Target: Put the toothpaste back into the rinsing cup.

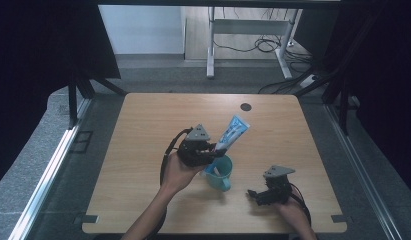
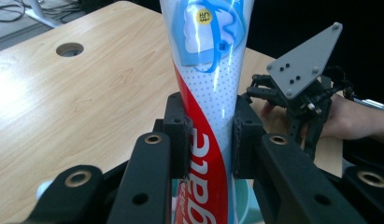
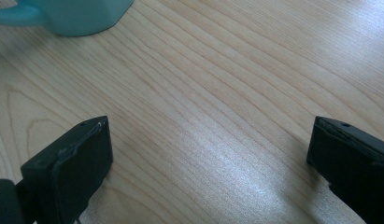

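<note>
Left gripper (image 1: 213, 150) is clamped on the toothpaste tube (image 1: 232, 132) over the teal mug (image 1: 219, 172); right gripper (image 1: 253, 194) sits wide apart.

Right gripper (image 3: 208, 158) hovers low over the wooden table (image 3: 217, 93), jaws spread wide with nothing between them, teal mug (image 3: 73, 16) sitting beyond.

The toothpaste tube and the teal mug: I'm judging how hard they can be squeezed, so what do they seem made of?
The toothpaste tube looks like glossy, flexible plastic laminate: light streaks run along its printed skin. Whether it dents between the left hand-held gripper pads is unclear. The teal mug looks rigid and smooth with a soft sheen, plastic or glazed ceramic; the look leaves that open.
</note>
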`<action>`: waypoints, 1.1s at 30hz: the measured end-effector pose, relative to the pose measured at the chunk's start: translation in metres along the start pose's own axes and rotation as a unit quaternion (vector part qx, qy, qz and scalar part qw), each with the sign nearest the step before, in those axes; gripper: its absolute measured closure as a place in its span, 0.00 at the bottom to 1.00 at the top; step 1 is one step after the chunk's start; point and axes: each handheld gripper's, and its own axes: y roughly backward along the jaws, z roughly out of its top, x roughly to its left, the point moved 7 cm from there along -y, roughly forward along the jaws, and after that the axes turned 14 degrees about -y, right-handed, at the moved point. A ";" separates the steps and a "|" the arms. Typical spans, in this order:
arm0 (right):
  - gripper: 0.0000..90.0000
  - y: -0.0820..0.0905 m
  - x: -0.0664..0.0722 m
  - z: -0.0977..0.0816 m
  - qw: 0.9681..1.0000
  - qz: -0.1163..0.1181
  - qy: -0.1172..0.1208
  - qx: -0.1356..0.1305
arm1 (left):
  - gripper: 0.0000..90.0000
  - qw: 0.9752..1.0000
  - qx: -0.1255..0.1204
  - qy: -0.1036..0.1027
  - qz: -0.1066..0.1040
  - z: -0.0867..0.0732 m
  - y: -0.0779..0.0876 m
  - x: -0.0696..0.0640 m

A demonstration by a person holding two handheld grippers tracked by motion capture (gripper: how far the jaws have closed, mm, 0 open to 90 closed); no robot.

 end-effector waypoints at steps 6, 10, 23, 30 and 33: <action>0.00 0.000 0.000 0.000 1.000 0.000 0.000 0.000 | 0.81 1.000 -0.008 -0.003 0.005 0.006 -0.005 0.001; 0.00 0.000 0.000 0.000 1.000 0.000 0.000 0.000 | 0.81 1.000 -0.014 -0.003 0.006 0.010 -0.009 0.001; 0.00 0.000 0.000 0.000 1.000 -0.001 0.002 -0.001 | 0.81 0.999 -0.023 -0.010 0.021 0.013 -0.024 0.000; 0.00 0.000 0.000 0.000 1.000 -0.001 0.002 -0.001 | 0.81 0.999 -0.025 -0.009 0.029 0.006 -0.031 -0.001; 0.00 0.000 0.000 0.000 1.000 -0.001 0.002 -0.001 | 0.81 0.999 -0.026 -0.008 0.030 0.003 -0.033 -0.001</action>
